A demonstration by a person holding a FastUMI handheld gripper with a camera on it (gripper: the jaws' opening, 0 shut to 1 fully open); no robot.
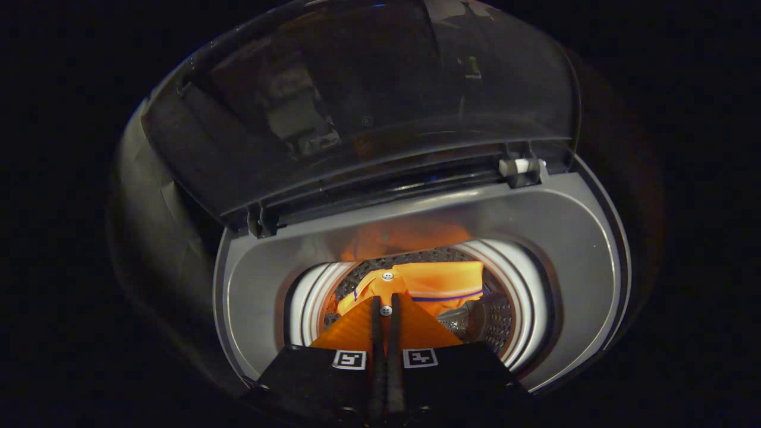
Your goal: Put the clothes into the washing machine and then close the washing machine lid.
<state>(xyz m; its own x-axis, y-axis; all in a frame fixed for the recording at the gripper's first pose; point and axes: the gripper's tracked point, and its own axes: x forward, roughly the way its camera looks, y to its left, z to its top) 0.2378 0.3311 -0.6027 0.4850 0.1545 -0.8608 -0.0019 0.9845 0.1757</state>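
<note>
Tool (pixel 385 309) fingers are pressing together, clenched on an orange shirt (pixel 437 282) that is hanging inside the washing machine (pixel 250 297) drum. Beyond them, the dark see-through lid (pixel 368 101) is standing raised. Darkness is surrounding the machine.

Orange clothes (pixel 437 284) lie inside the grey washing machine (pixel 553 238), its lid (pixel 380 101) raised open.

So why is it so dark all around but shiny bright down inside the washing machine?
In the gripper view, light falls mostly into the drum, so its pale ring glares and the orange garment glows; the raised lid stays dim with faint reflections; the fisheye lens bends the machine's top panel into a curve; the gripper, jaws nearly together on the garment, looks sharp.
</note>
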